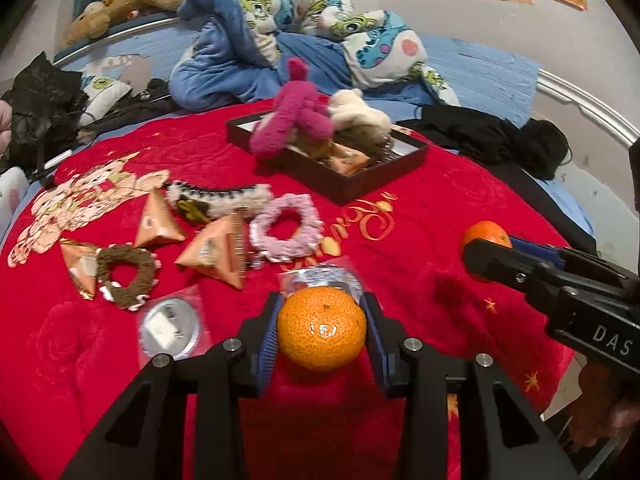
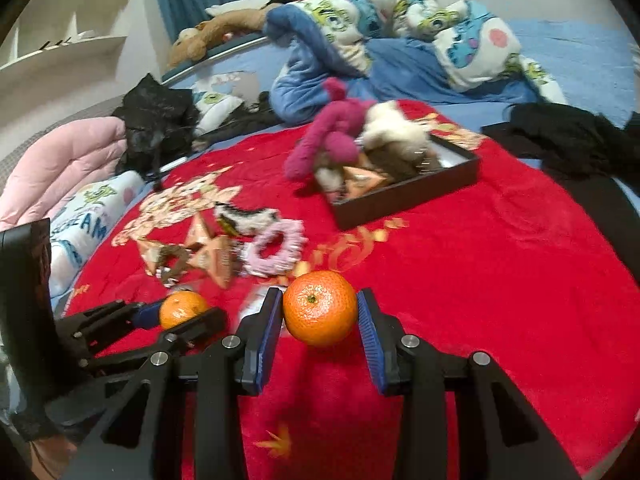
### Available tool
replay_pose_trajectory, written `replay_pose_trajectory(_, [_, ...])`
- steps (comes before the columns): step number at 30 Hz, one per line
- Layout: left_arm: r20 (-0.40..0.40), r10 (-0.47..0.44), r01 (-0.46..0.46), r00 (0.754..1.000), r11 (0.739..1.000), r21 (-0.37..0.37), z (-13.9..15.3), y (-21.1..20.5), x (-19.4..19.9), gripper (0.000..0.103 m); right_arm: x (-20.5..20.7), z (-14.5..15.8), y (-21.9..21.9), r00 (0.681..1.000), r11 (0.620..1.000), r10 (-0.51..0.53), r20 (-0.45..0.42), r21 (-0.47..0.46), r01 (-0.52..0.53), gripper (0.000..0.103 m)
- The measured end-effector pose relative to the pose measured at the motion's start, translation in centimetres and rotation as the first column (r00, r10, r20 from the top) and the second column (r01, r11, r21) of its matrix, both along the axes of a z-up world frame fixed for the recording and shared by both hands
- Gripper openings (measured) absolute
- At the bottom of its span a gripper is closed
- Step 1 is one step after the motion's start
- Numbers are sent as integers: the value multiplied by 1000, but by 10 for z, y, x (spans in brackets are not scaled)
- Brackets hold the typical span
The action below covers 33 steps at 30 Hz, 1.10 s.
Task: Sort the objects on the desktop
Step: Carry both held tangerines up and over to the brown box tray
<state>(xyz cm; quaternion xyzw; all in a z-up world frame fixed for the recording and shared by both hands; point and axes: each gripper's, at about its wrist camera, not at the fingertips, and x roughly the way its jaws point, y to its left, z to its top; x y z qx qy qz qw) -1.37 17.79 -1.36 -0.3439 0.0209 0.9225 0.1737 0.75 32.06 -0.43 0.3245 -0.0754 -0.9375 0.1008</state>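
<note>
My left gripper [image 1: 322,310] is shut on an orange tangerine [image 1: 322,328], held above the red blanket [image 1: 440,240]. My right gripper [image 2: 319,304] is shut on a second tangerine [image 2: 320,308]; it shows in the left wrist view [image 1: 486,234] at the right, held by the right gripper [image 1: 486,250]. The left gripper's tangerine [image 2: 182,309] shows at the left of the right wrist view. A dark box [image 1: 340,168] at the back holds a magenta plush [image 1: 292,124], a cream plush [image 1: 360,112] and an orange packet.
On the blanket lie orange pyramid packets [image 1: 216,252], a pink scrunchie [image 1: 286,228], a brown scrunchie [image 1: 126,276], a black-and-white fuzzy clip [image 1: 216,198], a round badge in a bag [image 1: 170,332] and a clear wrapper [image 1: 320,276]. Black clothes [image 1: 492,136] and bedding lie behind.
</note>
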Motion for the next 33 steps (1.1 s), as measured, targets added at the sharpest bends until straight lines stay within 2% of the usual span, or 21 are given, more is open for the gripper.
replay_pose_trajectory(5, [11,-38,38,999,999,18,-2,18,4,40,16,-4,26,999,999,-41,1,5,41,37])
replay_pose_trajectory(14, [16,-85,85,996,996,5,-8,41,12,40,23,-8,55,996,996,-83,17,-4,84,37])
replay_pose_trajectory(21, [18,-76,76,997,997,12,-8,39,10,40,27,-4,52,997,997,-75,18,14,75,37])
replay_pose_trajectory(26, [-19,-68,67,998,997,-34,-6,43,12,40,27,-4,51,997,997,-77,17,14,77,37])
replay_pose_trajectory(33, [-24,-91,91,996,996,-2,4,49,3,40,28,5,52,996,996,-85,-5,10,85,37])
